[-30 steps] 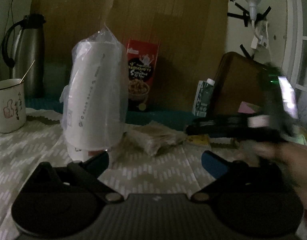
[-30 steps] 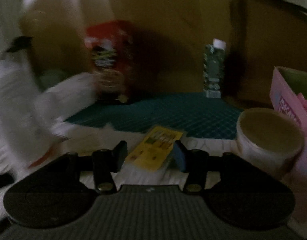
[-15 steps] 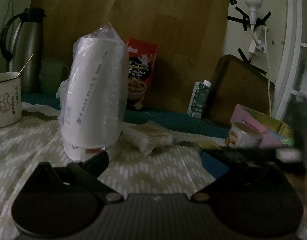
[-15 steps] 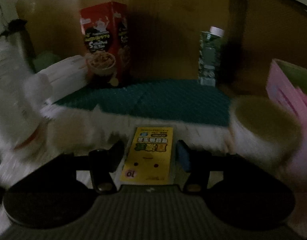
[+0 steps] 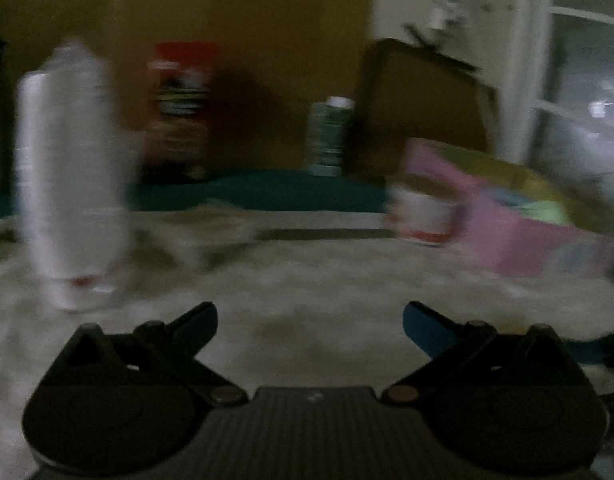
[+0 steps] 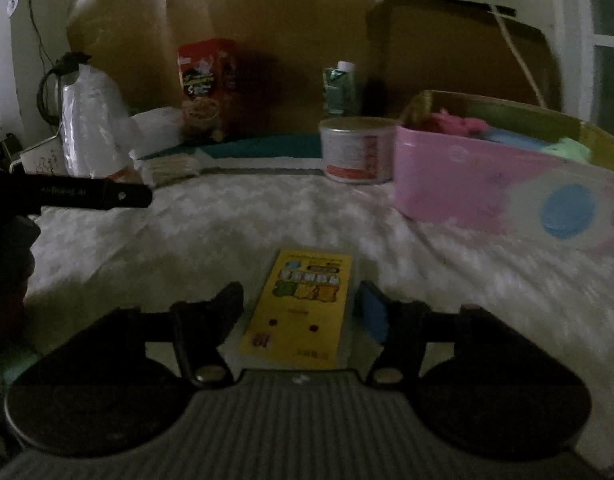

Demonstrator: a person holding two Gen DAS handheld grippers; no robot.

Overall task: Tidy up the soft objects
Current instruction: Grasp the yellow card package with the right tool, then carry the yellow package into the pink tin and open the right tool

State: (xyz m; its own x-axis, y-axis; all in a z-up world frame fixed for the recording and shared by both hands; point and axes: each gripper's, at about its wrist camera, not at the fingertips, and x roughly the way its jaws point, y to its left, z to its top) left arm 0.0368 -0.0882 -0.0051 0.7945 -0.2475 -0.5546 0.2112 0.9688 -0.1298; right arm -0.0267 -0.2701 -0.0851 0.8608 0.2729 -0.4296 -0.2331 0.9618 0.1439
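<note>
Right gripper [image 6: 299, 306] has just been opening — the yellow packet [image 6: 299, 308] lies flat on the pale cloth [image 6: 267, 216] between its jaws, pads clear of it. Left gripper [image 5: 310, 318] gapes wide, empty. Pink box [image 6: 487, 184] of soft things sits far right — white tub [image 6: 357, 150] just beside it.

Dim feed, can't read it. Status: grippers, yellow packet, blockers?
Right gripper jaws just opening, yellow packet between, pads clear. Left gripper open, empty. Pink box ahead right; nothing blocking.

Can [image 6: 357, 150] left of box [image 6: 487, 188]
</note>
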